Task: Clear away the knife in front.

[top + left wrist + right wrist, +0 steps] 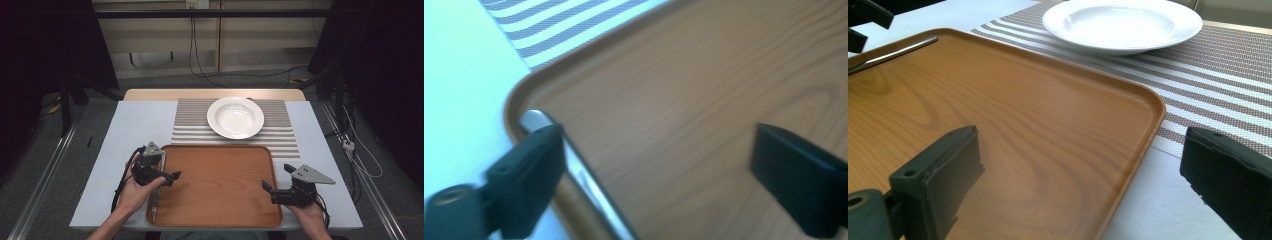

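The high view looks forward and down from above the person's near side, taking in the whole tabletop, with the wooden tray near and the white bowl on the striped mat beyond it. The left gripper view sits very close over the tray's far-left corner, looking down past its own black tongs at a metal utensil along the left rim. The right gripper view sits low at the tray's near-right corner, facing far and left across it toward the bowl and mat. All three share the tray; the utensil shows in both gripper views
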### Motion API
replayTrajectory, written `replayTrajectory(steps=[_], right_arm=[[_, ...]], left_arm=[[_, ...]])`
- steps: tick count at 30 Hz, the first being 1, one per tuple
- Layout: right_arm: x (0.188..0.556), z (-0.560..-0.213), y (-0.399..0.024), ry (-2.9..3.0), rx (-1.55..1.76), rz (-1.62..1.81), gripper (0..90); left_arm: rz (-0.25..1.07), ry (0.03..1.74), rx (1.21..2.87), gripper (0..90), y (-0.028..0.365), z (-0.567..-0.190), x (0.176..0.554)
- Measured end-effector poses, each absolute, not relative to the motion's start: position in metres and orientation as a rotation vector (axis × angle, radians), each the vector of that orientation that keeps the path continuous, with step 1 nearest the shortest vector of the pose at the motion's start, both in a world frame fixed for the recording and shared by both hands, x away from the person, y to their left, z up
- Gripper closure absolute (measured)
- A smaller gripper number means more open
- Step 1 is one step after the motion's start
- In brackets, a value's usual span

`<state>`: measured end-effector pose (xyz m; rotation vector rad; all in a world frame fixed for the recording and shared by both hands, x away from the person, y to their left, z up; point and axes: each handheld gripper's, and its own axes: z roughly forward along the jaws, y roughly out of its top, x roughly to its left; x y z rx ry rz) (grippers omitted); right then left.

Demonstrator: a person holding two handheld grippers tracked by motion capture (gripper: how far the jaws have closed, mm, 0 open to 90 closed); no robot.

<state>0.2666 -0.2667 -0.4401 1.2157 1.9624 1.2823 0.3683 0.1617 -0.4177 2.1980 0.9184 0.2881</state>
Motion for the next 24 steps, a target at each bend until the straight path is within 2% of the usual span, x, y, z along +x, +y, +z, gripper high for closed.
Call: replayTrajectory(steps=[8, 14, 24], right_arm=[[0.267, -0.440, -0.267, 1.962, 1.217, 1.283, 3.0], [0.267, -0.441, -0.267, 1.958, 1.220, 1.280, 3.0], [0.265, -0.441, -0.269, 1.947, 1.234, 1.278, 3.0]], left_arm=[[0.409, 0.838, 2.133, 6.7, 0.170, -0.407, 0.353], [0.378, 0.957, 2.016, 6.7, 0.190, -0.407, 0.347], [0.390, 0.985, 2.028, 6.7, 0.209, -0.422, 0.333]])
